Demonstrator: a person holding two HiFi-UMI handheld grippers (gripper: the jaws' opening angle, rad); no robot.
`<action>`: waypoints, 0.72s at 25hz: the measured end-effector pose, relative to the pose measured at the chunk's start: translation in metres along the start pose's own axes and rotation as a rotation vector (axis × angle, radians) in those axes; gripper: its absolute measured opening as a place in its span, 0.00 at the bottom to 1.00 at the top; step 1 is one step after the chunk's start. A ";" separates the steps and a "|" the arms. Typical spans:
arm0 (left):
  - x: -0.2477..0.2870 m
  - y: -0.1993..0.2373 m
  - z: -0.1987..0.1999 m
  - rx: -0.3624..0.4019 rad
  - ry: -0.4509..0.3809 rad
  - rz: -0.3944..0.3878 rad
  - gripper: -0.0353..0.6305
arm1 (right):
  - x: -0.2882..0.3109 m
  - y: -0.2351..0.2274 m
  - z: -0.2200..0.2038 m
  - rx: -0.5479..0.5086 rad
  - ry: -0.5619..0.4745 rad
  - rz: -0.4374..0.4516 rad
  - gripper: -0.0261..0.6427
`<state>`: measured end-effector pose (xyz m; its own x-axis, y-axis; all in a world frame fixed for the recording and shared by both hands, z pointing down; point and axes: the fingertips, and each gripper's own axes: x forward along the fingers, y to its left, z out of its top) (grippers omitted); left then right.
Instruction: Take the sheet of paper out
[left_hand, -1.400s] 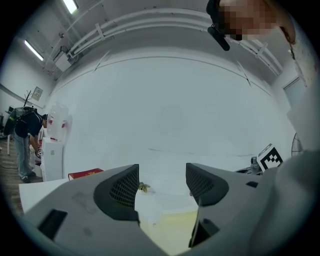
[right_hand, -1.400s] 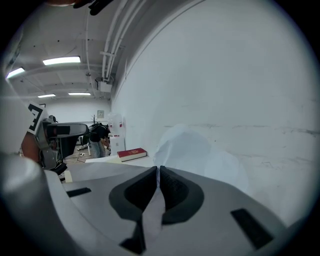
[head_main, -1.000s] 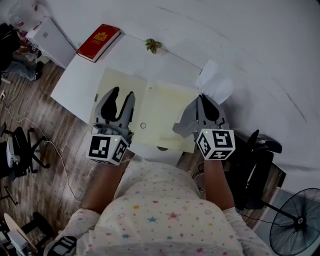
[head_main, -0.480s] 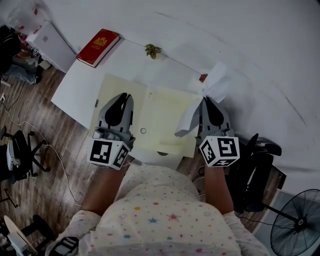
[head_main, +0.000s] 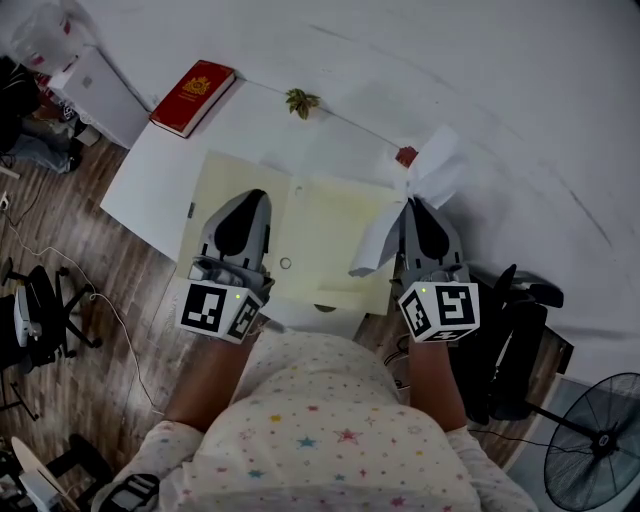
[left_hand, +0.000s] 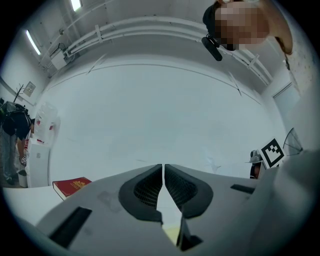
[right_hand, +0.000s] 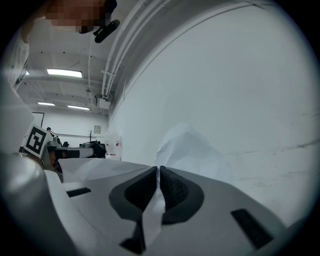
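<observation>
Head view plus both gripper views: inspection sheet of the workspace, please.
Surface: white tabletop.
Job's things: yellowish folder lying open; white sheet of paper raised over the folder's right edge.
Clutter: red book, dried leaf, small red item.
Grippers: left gripper over the folder's left half, fingers just closed, nothing seen between them; right gripper shut on the sheet of paper.
Cables: one cable on the wood floor.
Surroundings: office chair at left, fan at lower right.
</observation>
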<state>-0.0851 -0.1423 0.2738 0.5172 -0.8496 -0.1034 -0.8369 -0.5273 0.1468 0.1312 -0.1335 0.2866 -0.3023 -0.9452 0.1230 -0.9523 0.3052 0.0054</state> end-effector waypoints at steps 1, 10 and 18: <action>0.000 0.000 0.000 0.000 0.001 -0.001 0.09 | -0.001 0.000 0.000 -0.001 0.000 0.000 0.07; -0.001 -0.003 -0.004 -0.002 0.007 -0.002 0.09 | -0.005 0.000 -0.003 0.008 -0.002 -0.001 0.07; 0.001 -0.001 -0.007 -0.005 0.016 -0.003 0.09 | -0.003 -0.001 -0.004 0.015 0.002 -0.002 0.07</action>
<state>-0.0822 -0.1427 0.2808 0.5225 -0.8481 -0.0876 -0.8346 -0.5298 0.1509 0.1332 -0.1301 0.2904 -0.3000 -0.9457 0.1248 -0.9535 0.3013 -0.0089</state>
